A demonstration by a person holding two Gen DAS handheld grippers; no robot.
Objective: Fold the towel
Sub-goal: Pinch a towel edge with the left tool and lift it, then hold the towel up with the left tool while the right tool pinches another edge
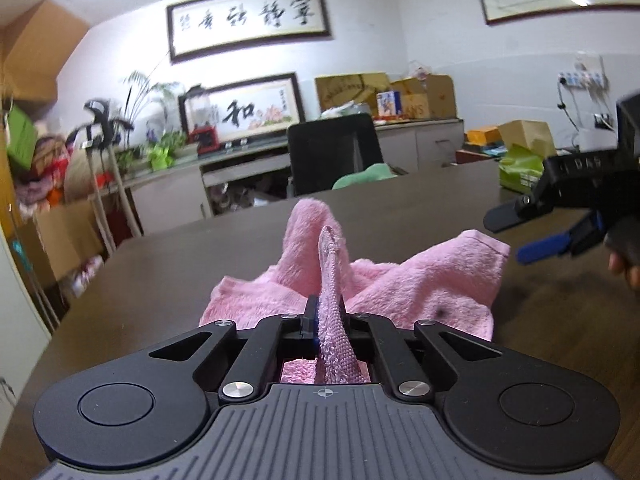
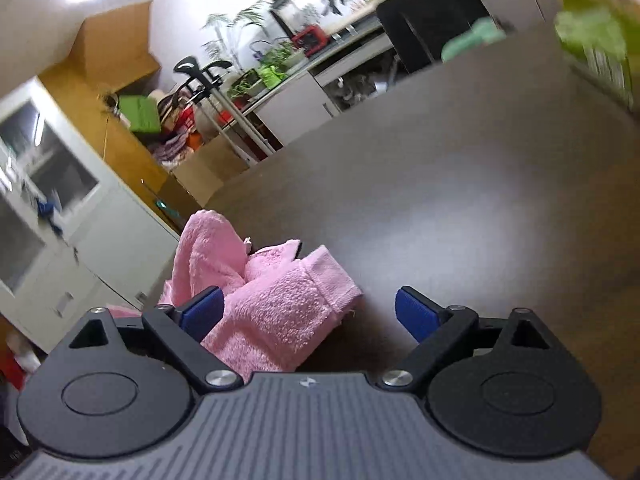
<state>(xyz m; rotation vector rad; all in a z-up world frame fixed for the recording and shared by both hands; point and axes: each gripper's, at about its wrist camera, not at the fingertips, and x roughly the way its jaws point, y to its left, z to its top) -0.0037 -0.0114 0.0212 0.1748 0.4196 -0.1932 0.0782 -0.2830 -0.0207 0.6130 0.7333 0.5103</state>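
Pink terry fills the middle of both views: your towel (image 1: 384,280) lies crumpled on the brown table (image 1: 160,272), and one hemmed edge of it rises as a narrow ridge straight out of your left gripper (image 1: 326,320). Those jaws are clamped on that edge — the pads are almost wholly buried in cloth, and only a sliver of blue shows beside the fold. How much towel lies beneath the gripper body you cannot tell; it is cut off there.

Your right gripper (image 2: 310,312) stands wide open, its blue pads (image 2: 414,314) well apart. A corner of the towel (image 2: 280,300) lies between them, nearer the left pad, which overlaps the cloth in this view; whether it touches is hard to say. The right pad hangs over bare table. From the left wrist view this same gripper (image 1: 520,236) enters at the right edge, blurred, with part of your hand (image 1: 624,268) cut off by the frame.

Beyond the table's far edge stand a black chair (image 1: 332,152) and something green (image 1: 364,176), half hidden behind the edge. A green bag (image 1: 520,168) sits on the table's far right — smeared by blur in the right wrist view.
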